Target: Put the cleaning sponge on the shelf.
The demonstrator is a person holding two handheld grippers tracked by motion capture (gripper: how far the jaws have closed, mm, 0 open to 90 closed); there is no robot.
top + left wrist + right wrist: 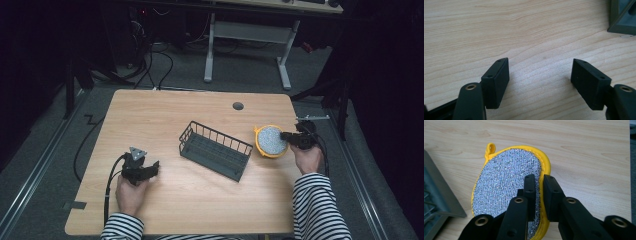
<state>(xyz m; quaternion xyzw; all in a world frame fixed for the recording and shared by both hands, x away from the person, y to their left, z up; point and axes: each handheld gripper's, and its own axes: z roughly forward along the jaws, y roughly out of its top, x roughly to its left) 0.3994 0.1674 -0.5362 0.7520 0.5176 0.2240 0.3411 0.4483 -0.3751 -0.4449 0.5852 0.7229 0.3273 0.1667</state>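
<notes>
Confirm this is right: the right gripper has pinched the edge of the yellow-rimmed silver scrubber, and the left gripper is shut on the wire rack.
Not quite. The left gripper is open over bare table, as the left gripper view shows; the wire rack is apart from it. The rest holds: the right gripper has pinched the edge of the yellow-rimmed silver scrubber.

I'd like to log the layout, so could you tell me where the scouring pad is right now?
In the high view the yellow-rimmed scouring pad sits at the table's right side, just right of the wire rack, its right edge pinched in the right tongs.
</notes>
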